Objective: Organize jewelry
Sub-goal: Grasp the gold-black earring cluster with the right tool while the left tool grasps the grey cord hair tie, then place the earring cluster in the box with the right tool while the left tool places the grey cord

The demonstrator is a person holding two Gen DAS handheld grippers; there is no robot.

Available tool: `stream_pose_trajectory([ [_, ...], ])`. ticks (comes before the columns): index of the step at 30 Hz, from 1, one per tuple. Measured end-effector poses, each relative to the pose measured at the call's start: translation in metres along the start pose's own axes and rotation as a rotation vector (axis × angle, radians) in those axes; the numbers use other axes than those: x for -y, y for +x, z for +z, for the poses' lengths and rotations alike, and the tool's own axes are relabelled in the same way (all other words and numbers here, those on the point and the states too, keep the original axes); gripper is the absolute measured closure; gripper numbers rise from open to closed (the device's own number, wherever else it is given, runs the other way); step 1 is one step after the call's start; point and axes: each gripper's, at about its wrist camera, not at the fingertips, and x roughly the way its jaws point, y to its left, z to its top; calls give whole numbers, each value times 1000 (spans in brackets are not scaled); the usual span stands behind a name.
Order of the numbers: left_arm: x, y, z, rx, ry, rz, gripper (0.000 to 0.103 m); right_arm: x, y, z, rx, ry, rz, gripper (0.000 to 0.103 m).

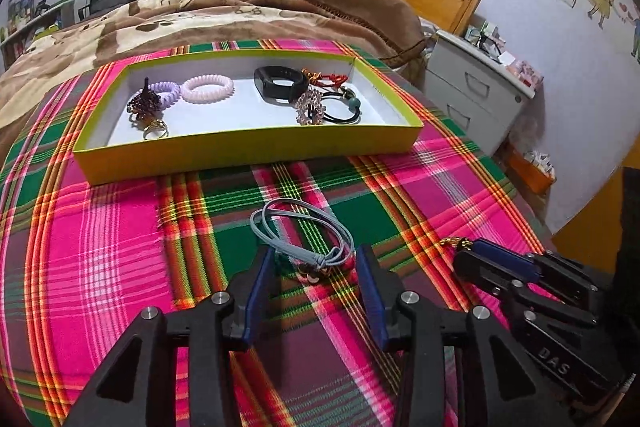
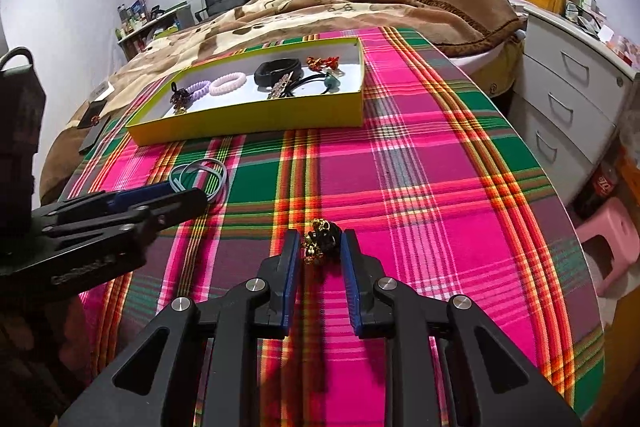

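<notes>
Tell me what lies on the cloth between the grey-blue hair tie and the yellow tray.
Nothing: in the left wrist view only bare plaid cloth separates the grey-blue hair tie from the yellow tray. The right wrist view shows the same bare strip.

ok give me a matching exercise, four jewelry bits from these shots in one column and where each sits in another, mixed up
Things:
1. grey-blue hair tie
2. black and gold trinket
3. black wristband
4. gold ring

Places:
A. in the yellow tray, right half
B. on the plaid cloth, between the open left gripper fingers
C. in the tray, near left corner
D. on the cloth, between the right gripper fingers

Pairs: 1-B, 2-D, 3-A, 4-C
</notes>
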Motion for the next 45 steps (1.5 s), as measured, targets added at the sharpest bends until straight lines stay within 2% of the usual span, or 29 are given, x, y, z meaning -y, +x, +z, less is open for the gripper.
stream_pose_trajectory([
  [6, 9, 9, 3, -8, 38, 50, 62, 2, 0, -1, 3, 6, 4, 82],
  [8, 10, 9, 3, -9, 51, 82, 70, 3, 0, -1, 5, 5, 3, 82],
  [9, 10, 9, 3, -10, 53, 90, 79, 3, 0, -1, 5, 6, 3, 82],
  [10, 8, 9, 3, -9, 51, 97, 82, 3, 0, -1, 6, 7, 2, 82],
  [13, 4, 8, 3, -9, 45, 86, 85, 3, -1, -1, 8, 7, 3, 82],
  [21, 0, -5, -4, 11, 45, 53, 87, 0, -7, -1, 24, 2, 10, 82],
  [29, -7, -32, -8, 72, 36, 8, 87, -9, -15, 1, 40, -8, 23, 82],
  [35, -15, -48, 0, 109, 33, -1, 87, -17, -19, 10, 54, -19, 42, 82],
  [45, -32, -59, 30, 160, 80, 17, 87, -28, -16, 44, 100, -45, 73, 82],
])
